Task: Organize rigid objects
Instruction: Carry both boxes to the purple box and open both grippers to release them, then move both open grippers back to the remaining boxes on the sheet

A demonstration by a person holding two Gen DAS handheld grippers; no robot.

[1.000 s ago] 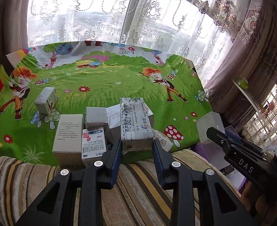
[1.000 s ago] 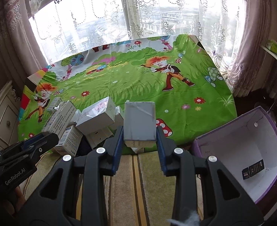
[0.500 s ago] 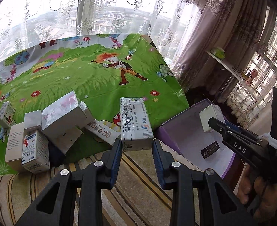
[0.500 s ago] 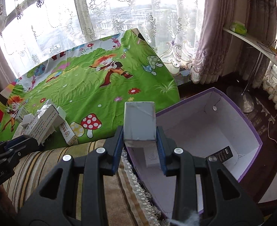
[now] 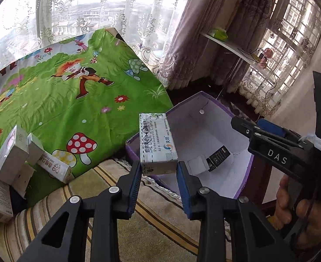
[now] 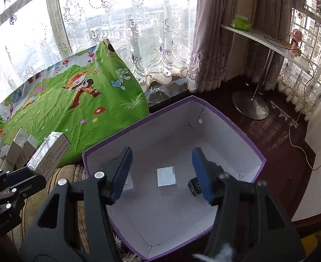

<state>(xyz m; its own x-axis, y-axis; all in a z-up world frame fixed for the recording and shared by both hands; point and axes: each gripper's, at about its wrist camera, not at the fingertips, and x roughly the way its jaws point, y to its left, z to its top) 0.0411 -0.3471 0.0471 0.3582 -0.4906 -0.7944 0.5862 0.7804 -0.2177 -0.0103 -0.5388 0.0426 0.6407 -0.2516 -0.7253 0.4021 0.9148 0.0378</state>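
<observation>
My left gripper (image 5: 158, 168) is shut on a white medicine carton (image 5: 157, 140) with blue print, held over the near-left rim of the open purple box (image 5: 204, 95). My right gripper (image 6: 161, 152) hangs over the purple box (image 6: 243, 135); its jaws are opening and nothing is between them. Below them a grey carton (image 6: 166, 176) lies on the box's white floor beside a small black carton (image 6: 193, 187). Another pale carton (image 6: 128, 184) is half hidden behind the left finger. In the right wrist view the left gripper (image 6: 32, 173) shows at far left with its carton (image 6: 50, 155).
Several loose cartons (image 5: 12, 163) lie on the green cartoon cloth (image 5: 73, 100) to the left. A striped cushion (image 5: 138, 222) runs under the grippers. Right of the purple box are dark floor, a metal stand base (image 6: 250, 104), a wall shelf (image 6: 263, 39) and curtains.
Both grippers swung right, from the cloth to over the purple box. The right gripper opened and let go of the grey carton, which now lies inside the box.
</observation>
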